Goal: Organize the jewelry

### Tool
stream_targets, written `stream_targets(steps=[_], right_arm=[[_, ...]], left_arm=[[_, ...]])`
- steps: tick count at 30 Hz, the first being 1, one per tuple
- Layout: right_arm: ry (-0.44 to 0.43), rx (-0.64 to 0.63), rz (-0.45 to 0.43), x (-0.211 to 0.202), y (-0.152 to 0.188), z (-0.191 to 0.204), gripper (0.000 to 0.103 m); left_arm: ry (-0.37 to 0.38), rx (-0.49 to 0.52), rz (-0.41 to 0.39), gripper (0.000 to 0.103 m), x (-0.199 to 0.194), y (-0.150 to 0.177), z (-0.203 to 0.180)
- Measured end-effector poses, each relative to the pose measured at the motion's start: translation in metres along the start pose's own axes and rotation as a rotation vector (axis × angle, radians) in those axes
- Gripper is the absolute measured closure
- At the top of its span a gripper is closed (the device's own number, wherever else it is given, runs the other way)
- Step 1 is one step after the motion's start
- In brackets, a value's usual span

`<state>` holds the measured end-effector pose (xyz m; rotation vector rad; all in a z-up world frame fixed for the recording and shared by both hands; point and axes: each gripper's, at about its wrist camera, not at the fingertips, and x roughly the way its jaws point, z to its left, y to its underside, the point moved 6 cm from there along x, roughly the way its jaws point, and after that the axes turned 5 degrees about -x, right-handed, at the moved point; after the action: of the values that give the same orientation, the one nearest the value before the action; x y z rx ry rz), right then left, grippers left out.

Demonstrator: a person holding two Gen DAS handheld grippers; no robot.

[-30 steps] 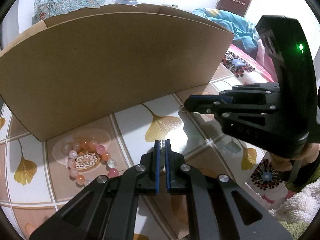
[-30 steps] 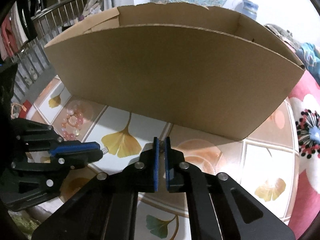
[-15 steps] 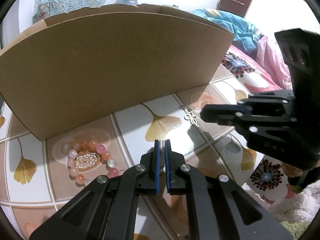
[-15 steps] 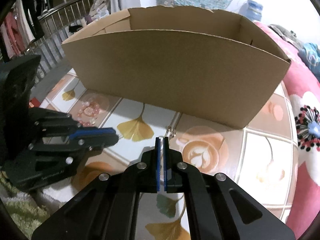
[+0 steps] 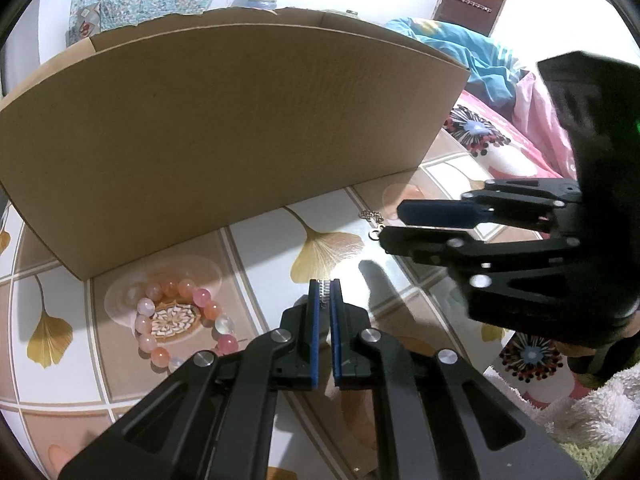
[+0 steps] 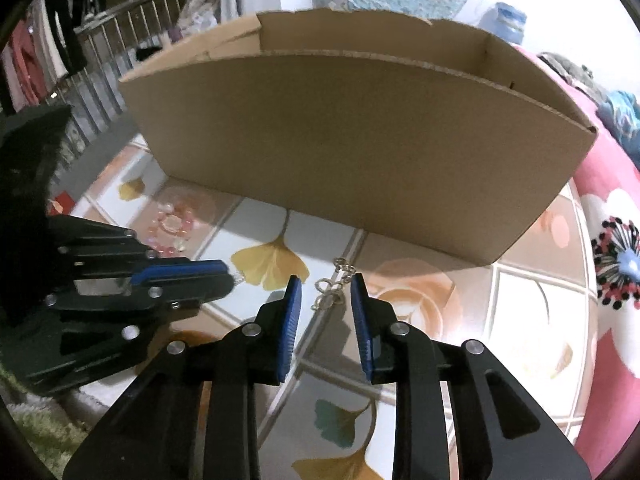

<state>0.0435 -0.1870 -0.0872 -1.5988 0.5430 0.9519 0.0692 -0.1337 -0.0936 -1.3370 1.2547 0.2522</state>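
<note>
A thin silver chain (image 6: 331,285) lies on the patterned tabletop in front of a cardboard box (image 6: 340,140). My right gripper (image 6: 325,294) hovers over the chain; its jaws are opening and the blue pads touch nothing. In the left wrist view that gripper (image 5: 392,225) comes in from the right, its tips at the chain (image 5: 372,220). My left gripper (image 5: 324,285) is shut on a small silver piece (image 5: 325,292) just above the table. To its left rests a pink and orange bead bracelet (image 5: 180,320), also seen blurred in the right wrist view (image 6: 170,224).
The box (image 5: 240,120) is open-topped and its near wall stands just behind the jewelry. A pink flowered cloth (image 6: 616,264) lies right of the table and a fluffy pale rug (image 5: 580,412) at its near edge. Railings and hanging clothes (image 6: 60,60) are at far left.
The right gripper drew back from the chain, then came over it again, and its jaws have parted. The left gripper has stayed still and shut.
</note>
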Motion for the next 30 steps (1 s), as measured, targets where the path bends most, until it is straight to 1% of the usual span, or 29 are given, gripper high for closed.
stream_targets(steps=[3,6,8,9,20,30], right_arm=[[-0.006,0.012,0.014,0.003,0.001,0.000,0.078],[0.027,-0.005,0.022,0.006,0.004,0.000,0.081],[0.029,-0.007,0.028,0.008,0.003,0.002,0.092],[0.023,-0.005,0.033,0.009,0.001,0.003,0.093],[-0.002,0.030,0.042,0.010,0.000,-0.001,0.094],[0.000,0.068,-0.002,-0.009,-0.004,-0.016,0.094]], left_arm=[[0.001,-0.002,-0.001,0.098,0.000,0.000,0.000],[0.001,0.000,0.000,0.098,0.001,0.001,0.001],[0.001,-0.001,-0.001,0.098,0.001,0.000,0.001],[0.002,-0.002,-0.001,0.098,0.001,0.001,0.001],[0.004,-0.003,-0.002,0.098,0.000,0.001,0.001],[0.016,-0.005,-0.013,0.098,-0.004,-0.002,-0.003]])
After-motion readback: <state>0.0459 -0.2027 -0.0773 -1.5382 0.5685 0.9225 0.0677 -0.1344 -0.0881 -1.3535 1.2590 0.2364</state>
